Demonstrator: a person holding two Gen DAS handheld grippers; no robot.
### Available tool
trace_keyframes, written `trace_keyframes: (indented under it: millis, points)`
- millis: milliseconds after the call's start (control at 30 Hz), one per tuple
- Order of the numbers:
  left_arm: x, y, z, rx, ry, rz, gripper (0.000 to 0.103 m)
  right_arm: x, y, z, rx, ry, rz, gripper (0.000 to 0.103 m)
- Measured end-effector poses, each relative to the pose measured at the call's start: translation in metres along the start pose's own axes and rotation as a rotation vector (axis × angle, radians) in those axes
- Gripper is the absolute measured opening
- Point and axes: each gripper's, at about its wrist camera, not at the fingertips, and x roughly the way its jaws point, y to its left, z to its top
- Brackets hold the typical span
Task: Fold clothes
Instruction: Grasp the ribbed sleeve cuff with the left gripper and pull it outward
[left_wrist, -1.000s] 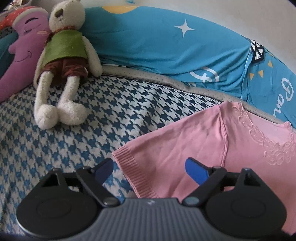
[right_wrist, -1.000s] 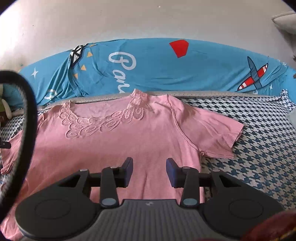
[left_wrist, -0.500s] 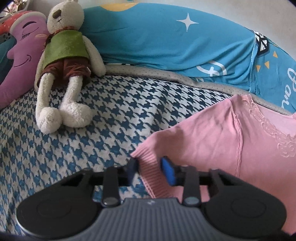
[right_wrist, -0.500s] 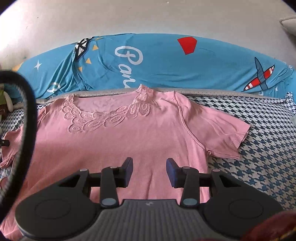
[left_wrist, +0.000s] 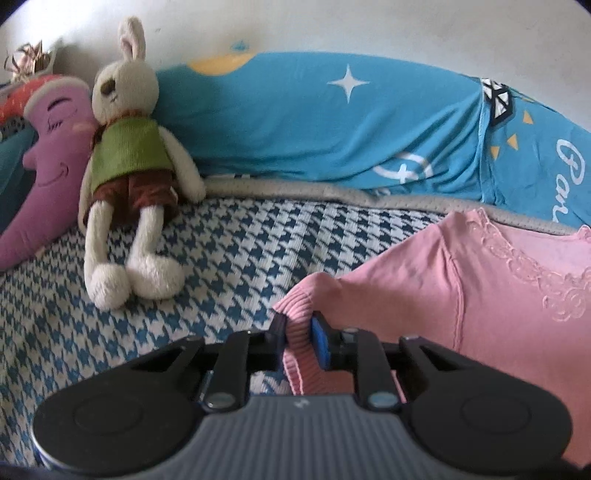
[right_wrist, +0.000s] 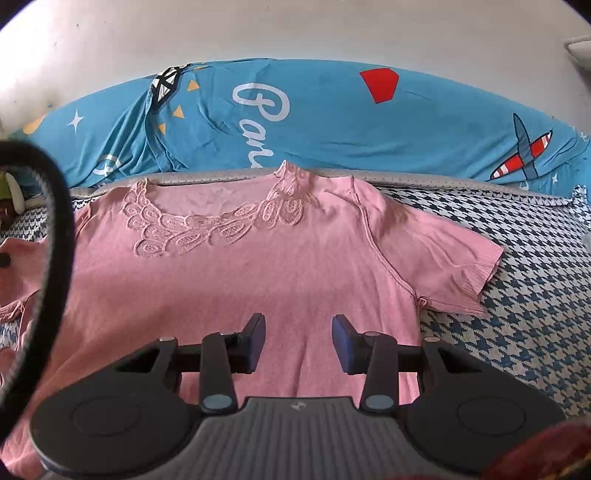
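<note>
Along the bed's far edge, below the blue bolster (right_wrist: 332, 122), the pink top (right_wrist: 240, 273) is spread flat; its ribbed sleeve cuff (left_wrist: 297, 321) is pinched by the closing left gripper (left_wrist: 297, 334), while the right gripper (right_wrist: 298, 341) is held part-open, empty, over the body.

Soft even daylight, no glare, faint shadows; heavy fisheye bowing plus dark corner vignette; left view slightly soft, black blurred arc at right view's left edge

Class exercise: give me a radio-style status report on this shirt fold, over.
Left gripper jaws closing on pink knit shirt's ribbed sleeve cuff. Right gripper open above shirt body. Nothing in the way.
</note>
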Motion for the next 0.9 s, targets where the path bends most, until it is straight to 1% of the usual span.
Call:
trace_keyframes:
  millis: [100, 200, 300, 367, 433, 467, 533, 633, 700, 733, 800, 833, 867, 900]
  points:
    - [0.002, 0.001, -0.002, 0.003, 0.012, 0.004, 0.016, 0.0, 0.001, -0.001, -0.008, 0.003, 0.001, 0.04]
    - [0.004, 0.001, -0.002, 0.014, 0.006, 0.044, 0.016, 0.001, 0.002, -0.001, -0.012, 0.005, 0.005, 0.04]
    - [0.004, 0.002, -0.003, 0.01, -0.003, 0.09, 0.013, 0.002, 0.002, -0.001, -0.015, 0.007, 0.009, 0.04]
    - [0.005, 0.0, -0.002, 0.04, -0.021, 0.155, 0.013, 0.002, 0.003, -0.002, -0.015, 0.009, 0.015, 0.04]
    - [0.005, -0.007, -0.002, 0.094, -0.049, 0.222, 0.012, 0.002, 0.004, -0.002, -0.014, 0.01, 0.02, 0.04]
    - [0.007, -0.008, 0.0, 0.103, -0.054, 0.239, 0.01, 0.002, 0.005, -0.002, -0.015, 0.01, 0.021, 0.04]
    - [0.011, -0.007, 0.003, 0.084, -0.048, 0.241, 0.008, 0.003, 0.005, -0.003, -0.017, 0.011, 0.025, 0.04]
    - [0.018, -0.002, 0.006, 0.058, -0.033, 0.263, 0.008, 0.003, 0.004, -0.004, -0.01, 0.017, 0.044, 0.04]
    - [0.022, 0.003, 0.007, 0.029, -0.011, 0.278, 0.008, 0.003, 0.004, -0.004, -0.008, 0.017, 0.053, 0.04]
    - [0.024, 0.006, 0.007, 0.015, 0.003, 0.273, 0.008, 0.003, 0.003, -0.004, -0.009, 0.017, 0.053, 0.04]
    - [0.025, 0.012, 0.007, -0.005, 0.025, 0.248, 0.012, 0.003, 0.003, -0.004, -0.012, 0.017, 0.049, 0.04]
    - [0.023, 0.013, 0.007, -0.013, 0.029, 0.239, 0.017, 0.003, 0.003, -0.004, -0.011, 0.016, 0.046, 0.04]
    - [0.02, 0.014, 0.007, -0.023, 0.028, 0.232, 0.026, 0.003, 0.003, -0.003, -0.011, 0.014, 0.044, 0.04]
    - [0.015, 0.015, 0.008, -0.03, 0.02, 0.221, 0.03, 0.002, 0.002, -0.003, -0.01, 0.012, 0.044, 0.04]
